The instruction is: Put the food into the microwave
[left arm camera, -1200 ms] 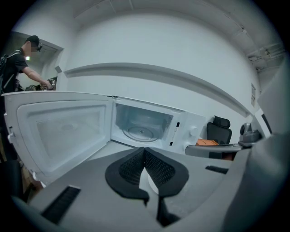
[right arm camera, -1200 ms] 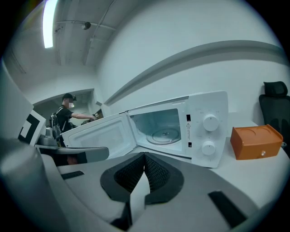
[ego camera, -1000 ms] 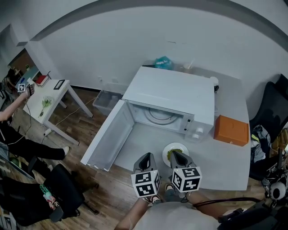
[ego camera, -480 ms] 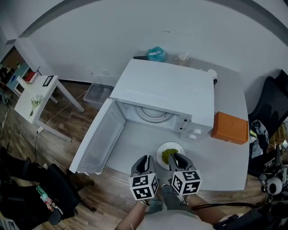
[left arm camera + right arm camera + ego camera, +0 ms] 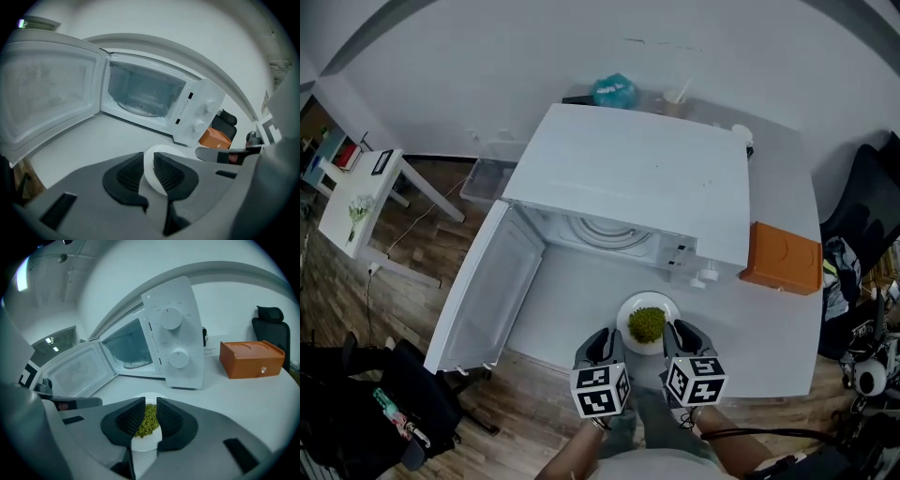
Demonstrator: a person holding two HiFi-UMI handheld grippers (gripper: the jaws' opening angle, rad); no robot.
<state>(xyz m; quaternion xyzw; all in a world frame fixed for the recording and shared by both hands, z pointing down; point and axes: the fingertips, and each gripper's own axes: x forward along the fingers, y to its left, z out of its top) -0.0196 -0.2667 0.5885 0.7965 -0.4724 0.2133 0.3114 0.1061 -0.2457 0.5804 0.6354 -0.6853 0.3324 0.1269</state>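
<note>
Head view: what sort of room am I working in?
Probably an office or lab workroom, not a kitchen: the microwave sits on a white table, a black office chair stands at the right, and a small white desk at the left.

plate before microwave — box right
</note>
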